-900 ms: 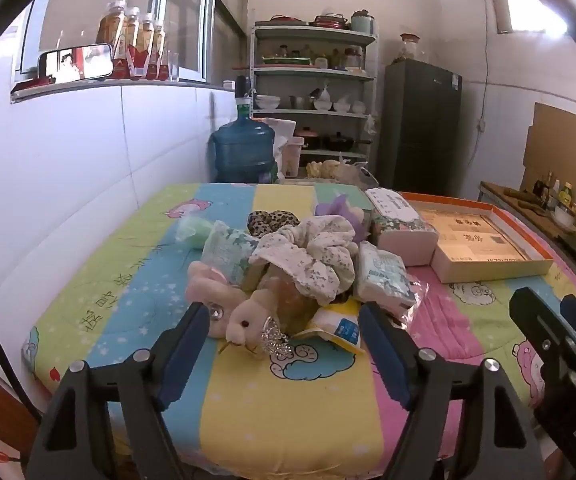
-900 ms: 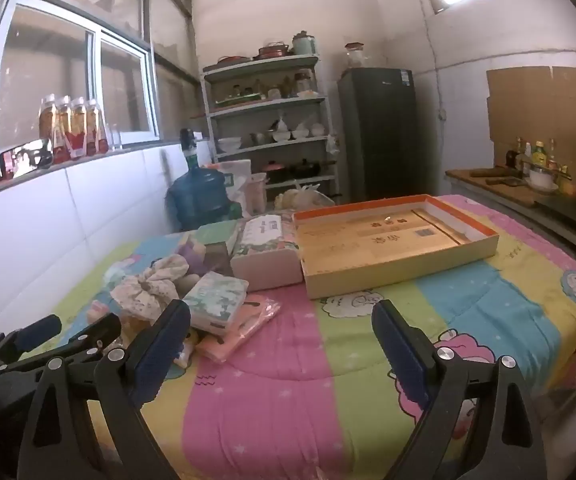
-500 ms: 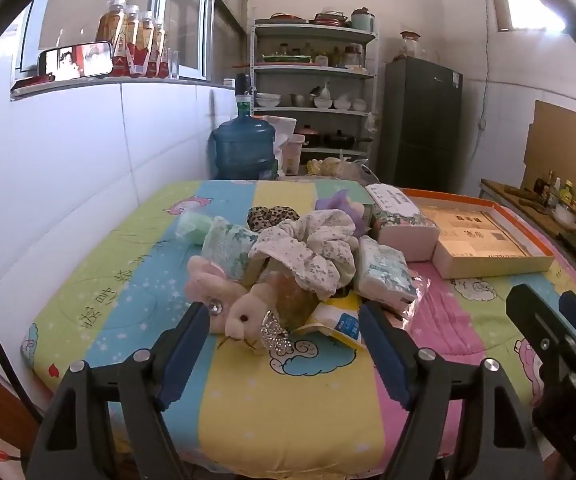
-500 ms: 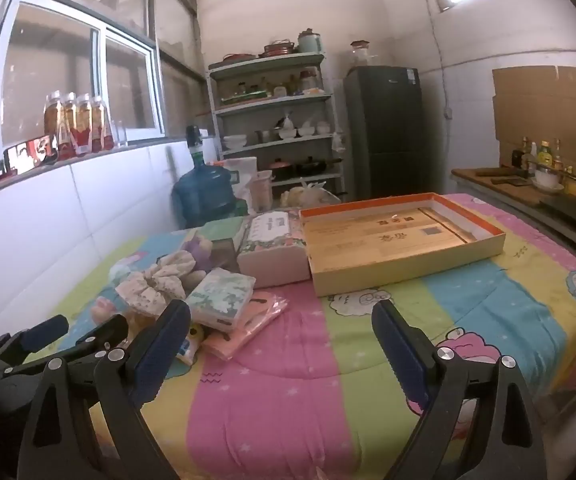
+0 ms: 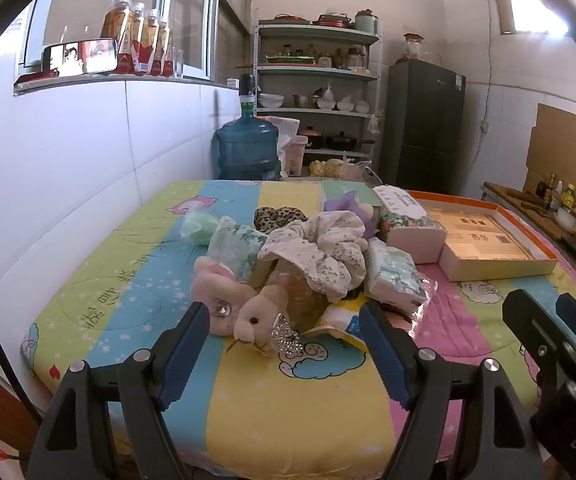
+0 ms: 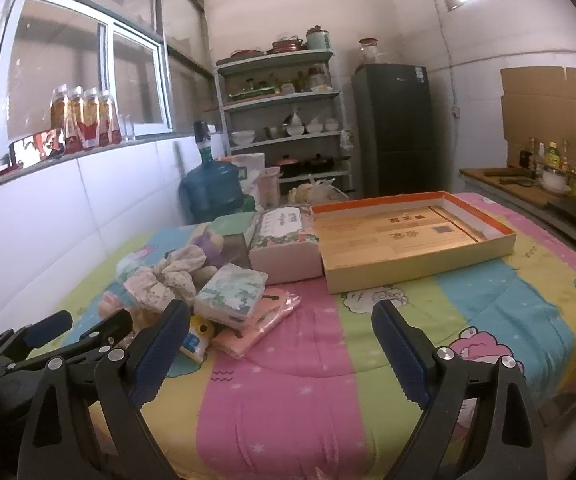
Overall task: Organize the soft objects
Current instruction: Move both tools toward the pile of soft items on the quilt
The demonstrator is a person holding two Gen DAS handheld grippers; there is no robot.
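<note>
A heap of soft things lies on the striped cartoon tablecloth [image 5: 295, 408]: a pink plush rabbit [image 5: 248, 312] at the front, a floral scrunchie [image 5: 319, 248] on top, tissue packs [image 5: 391, 272] and a pink boxed tissue pack [image 5: 411, 228]. My left gripper [image 5: 284, 344] is open, a short way in front of the rabbit, nothing between its fingers. My right gripper [image 6: 284, 344] is open over the pink stripe, right of the tissue pack [image 6: 232, 288] and a pink bag [image 6: 256, 324]. The shallow orange-rimmed box [image 6: 411, 236] sits behind.
A white tiled wall [image 5: 68, 168] runs along the table's left side. Beyond the table stand a blue water jug [image 5: 248, 148], a shelf of dishes [image 5: 315, 92] and a dark fridge [image 5: 423, 124]. A counter with bottles [image 6: 543, 176] is at the right.
Both grippers have drawn back slightly from the table, so the heap and the box look a little smaller and farther. Nothing on the table has moved.
</note>
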